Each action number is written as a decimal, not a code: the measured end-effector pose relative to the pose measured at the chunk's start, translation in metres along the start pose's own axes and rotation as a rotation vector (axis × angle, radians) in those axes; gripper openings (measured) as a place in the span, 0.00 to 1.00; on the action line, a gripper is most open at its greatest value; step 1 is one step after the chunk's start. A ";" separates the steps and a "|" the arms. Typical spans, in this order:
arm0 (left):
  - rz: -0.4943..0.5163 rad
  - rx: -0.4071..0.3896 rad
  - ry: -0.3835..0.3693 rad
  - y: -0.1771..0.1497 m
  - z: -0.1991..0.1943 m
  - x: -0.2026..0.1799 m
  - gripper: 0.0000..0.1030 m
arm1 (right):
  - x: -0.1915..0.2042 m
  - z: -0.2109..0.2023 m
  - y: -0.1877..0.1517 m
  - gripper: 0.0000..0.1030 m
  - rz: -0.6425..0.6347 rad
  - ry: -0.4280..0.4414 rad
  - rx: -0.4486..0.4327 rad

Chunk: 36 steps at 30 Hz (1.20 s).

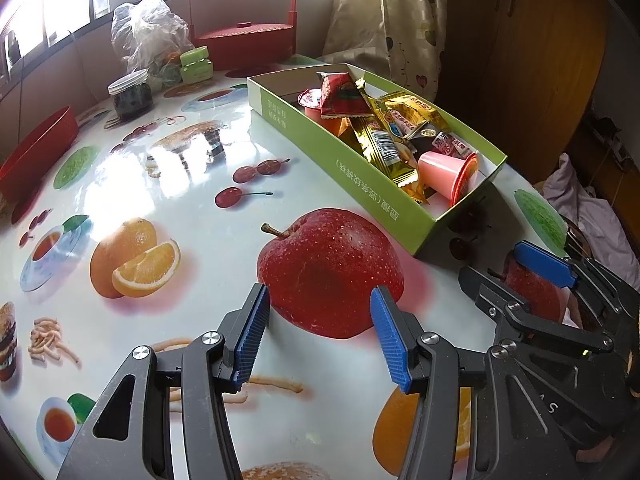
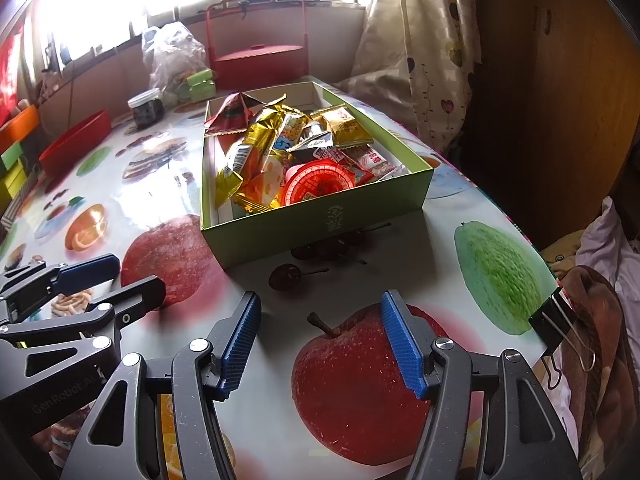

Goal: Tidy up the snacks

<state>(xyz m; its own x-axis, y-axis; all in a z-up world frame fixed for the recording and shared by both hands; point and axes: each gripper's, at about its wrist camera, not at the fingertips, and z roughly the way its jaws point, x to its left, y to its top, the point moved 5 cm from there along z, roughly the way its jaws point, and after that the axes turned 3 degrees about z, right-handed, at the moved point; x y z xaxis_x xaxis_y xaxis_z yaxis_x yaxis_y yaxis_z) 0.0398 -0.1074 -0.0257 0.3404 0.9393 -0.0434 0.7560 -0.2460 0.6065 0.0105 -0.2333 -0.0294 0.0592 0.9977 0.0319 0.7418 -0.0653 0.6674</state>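
Observation:
A green cardboard box [image 1: 356, 184] [image 2: 320, 228] lies on the fruit-print tablecloth and holds several snacks: gold wrapped bars [image 1: 380, 140] [image 2: 248, 152], a red triangular packet [image 1: 340, 96] [image 2: 234, 114] and pink jelly cups [image 1: 448, 172] [image 2: 320, 182]. My left gripper [image 1: 318, 336] hovers open over a printed apple, nothing between its blue pads. My right gripper [image 2: 320, 344] is open too, empty, just in front of the box's near end. Each gripper shows in the other's view: the right gripper [image 1: 516, 276] at the right edge, the left gripper [image 2: 100, 280] at the left edge.
At the table's far side stand a red handled basket [image 1: 248, 40] [image 2: 260, 60], a clear plastic bag [image 1: 148, 32], a green tub [image 1: 196, 65] and a dark jar [image 1: 130, 94]. A red tray [image 1: 36, 152] [image 2: 76, 140] lies left. A binder clip [image 2: 554, 320] grips the cloth at the right edge.

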 end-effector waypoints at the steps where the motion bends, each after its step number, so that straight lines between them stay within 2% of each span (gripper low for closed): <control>1: 0.000 0.000 0.000 0.000 0.000 0.000 0.52 | 0.000 0.000 0.000 0.61 0.000 0.000 0.000; 36: 0.000 -0.001 0.000 -0.001 0.000 0.000 0.52 | 0.000 0.000 -0.001 0.61 0.000 0.001 -0.002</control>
<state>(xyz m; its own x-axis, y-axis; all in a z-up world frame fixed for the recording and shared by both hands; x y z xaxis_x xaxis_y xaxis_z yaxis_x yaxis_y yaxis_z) 0.0391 -0.1076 -0.0262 0.3403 0.9393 -0.0432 0.7553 -0.2457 0.6076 0.0098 -0.2329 -0.0296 0.0589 0.9977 0.0326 0.7408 -0.0656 0.6686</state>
